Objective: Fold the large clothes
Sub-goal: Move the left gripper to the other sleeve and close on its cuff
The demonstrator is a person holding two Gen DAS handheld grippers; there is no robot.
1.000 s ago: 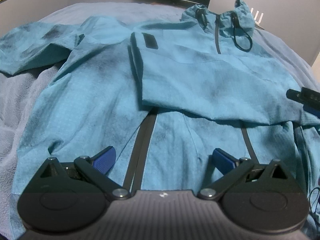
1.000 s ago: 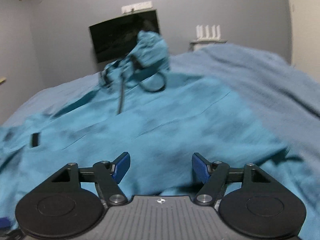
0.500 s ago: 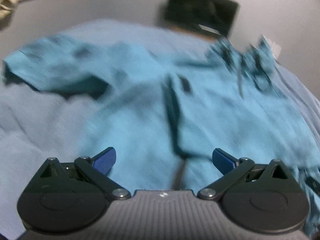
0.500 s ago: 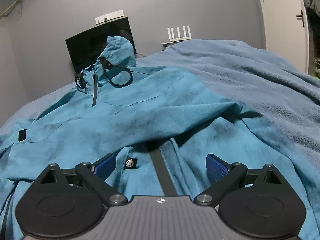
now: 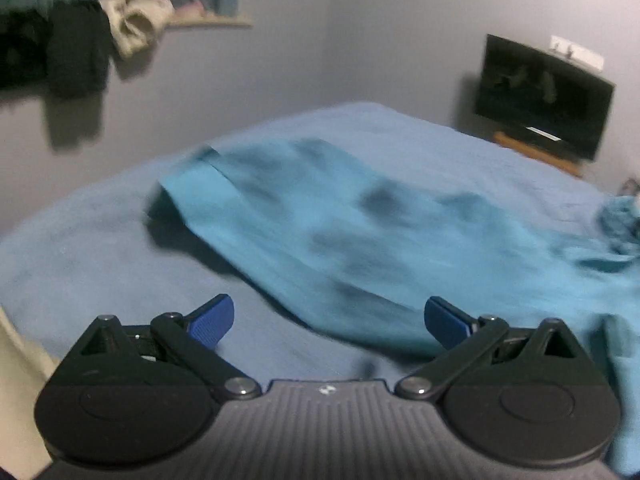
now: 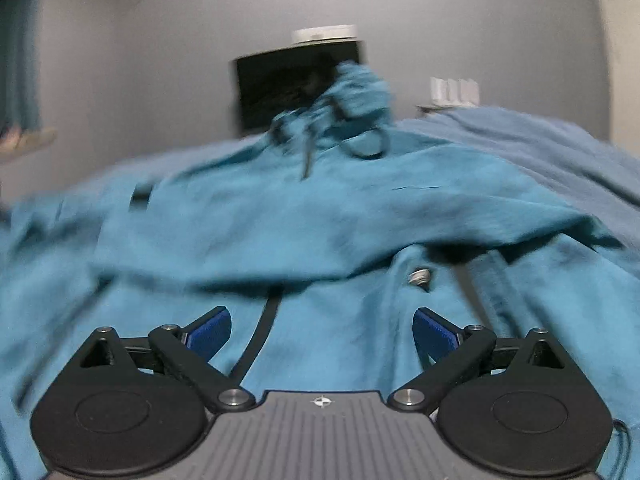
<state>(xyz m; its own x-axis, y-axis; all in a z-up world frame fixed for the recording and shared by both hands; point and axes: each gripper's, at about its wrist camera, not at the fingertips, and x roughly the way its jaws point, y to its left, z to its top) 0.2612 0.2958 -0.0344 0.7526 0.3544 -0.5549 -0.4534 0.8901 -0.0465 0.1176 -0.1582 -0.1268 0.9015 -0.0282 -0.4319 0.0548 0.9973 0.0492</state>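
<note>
A teal hooded jacket (image 6: pixel 320 220) lies spread on a blue bed. One sleeve is folded across its chest. Its hood (image 6: pixel 356 92) stands at the far end and a dark zipper strip (image 6: pixel 260 332) runs down the front. In the left wrist view the other sleeve (image 5: pixel 320 232) lies stretched out over the blanket toward the far left. My left gripper (image 5: pixel 330 320) is open and empty, just short of that sleeve's near edge. My right gripper (image 6: pixel 322 332) is open and empty, low over the jacket's lower front.
The blue blanket (image 5: pixel 100 248) covers the bed. A dark TV screen (image 5: pixel 544 96) stands by the grey wall beyond the bed. A shelf with clothes (image 5: pixel 132 20) hangs on the wall at upper left. A white router (image 6: pixel 454 90) sits at the back right.
My left gripper has swung left from the jacket's front to the outstretched sleeve. My right gripper has shifted over the jacket's lower front. Both stay open.
</note>
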